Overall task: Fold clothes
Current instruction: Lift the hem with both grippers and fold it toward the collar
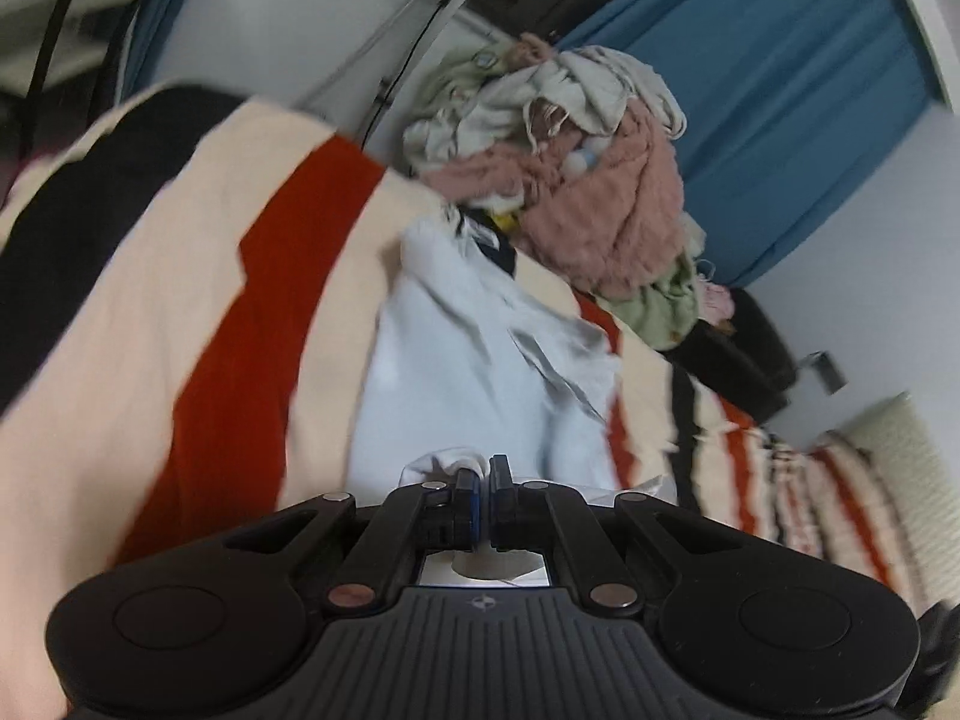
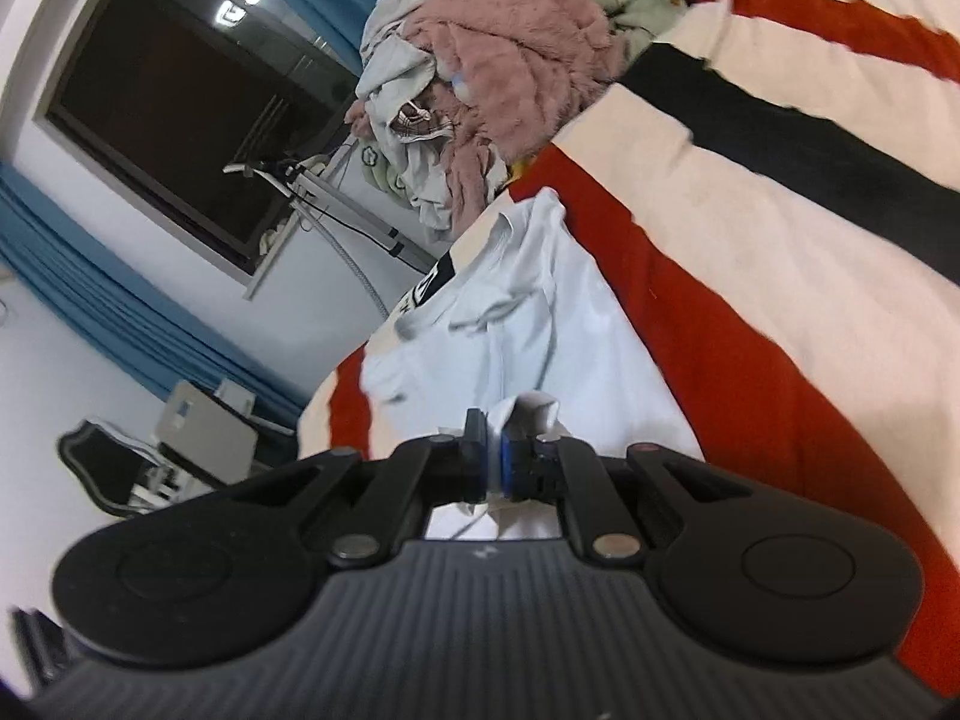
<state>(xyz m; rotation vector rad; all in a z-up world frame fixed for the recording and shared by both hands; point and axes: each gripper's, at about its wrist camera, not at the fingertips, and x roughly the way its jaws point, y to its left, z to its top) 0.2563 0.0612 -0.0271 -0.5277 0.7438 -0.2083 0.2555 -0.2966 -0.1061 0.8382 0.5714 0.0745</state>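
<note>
**Both grippers clamped on the pale blue shirt**

I have the left gripper [image 1: 485, 468] pinched tight on a bunched edge of the pale blue shirt [image 1: 474, 372], with a fold of cloth poking up between its pads. The right gripper [image 2: 495, 429] is likewise clenched on the same shirt [image 2: 540, 324], a small tuft of fabric squeezed in its narrow gap. The shirt lies spread on the bed, over a striped blanket [image 1: 150, 312] of cream, red and black bands; from the right wrist I see its collar and a black printed patch at the far end, near the bed's edge. Beyond the shirt sits a pile of unfolded clothes [image 1: 576, 180], with a fuzzy pink garment [image 2: 516, 48] and pale green and off-white pieces tangled together. Blue curtains [image 1: 780, 90] hang on the wall behind, and a dark window [image 2: 180, 108] shows in the right view.
</note>
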